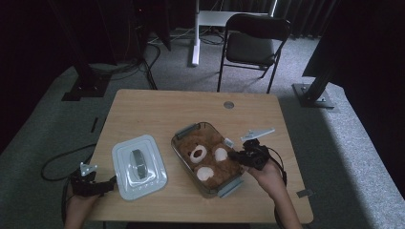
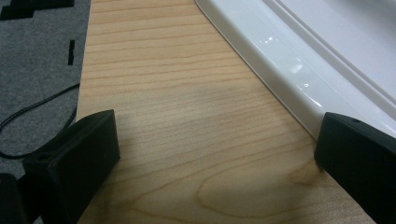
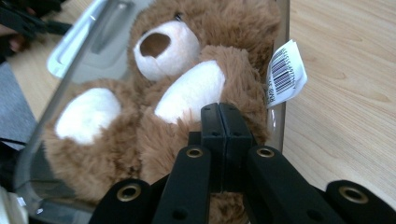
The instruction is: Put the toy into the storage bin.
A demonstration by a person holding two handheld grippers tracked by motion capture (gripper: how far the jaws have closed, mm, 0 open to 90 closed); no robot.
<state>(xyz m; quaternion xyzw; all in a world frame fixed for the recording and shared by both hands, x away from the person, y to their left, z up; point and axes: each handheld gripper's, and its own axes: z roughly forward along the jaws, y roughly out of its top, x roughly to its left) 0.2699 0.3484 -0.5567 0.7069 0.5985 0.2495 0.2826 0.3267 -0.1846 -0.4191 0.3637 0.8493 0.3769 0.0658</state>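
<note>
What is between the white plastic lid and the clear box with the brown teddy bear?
Nothing: in the high view only bare wooden table lies between the white plastic lid and the clear box holding the brown teddy bear.

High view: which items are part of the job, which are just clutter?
In the job:
teddy bear
clear container holding it
white lid beside it
right gripper, shut, at the bear
left gripper, open, by the lid

Just lying about:
folding chair
floor cable

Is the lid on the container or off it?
Off. The white lid lies flat on the table left of the clear container, whose open top shows the teddy bear inside.
</note>
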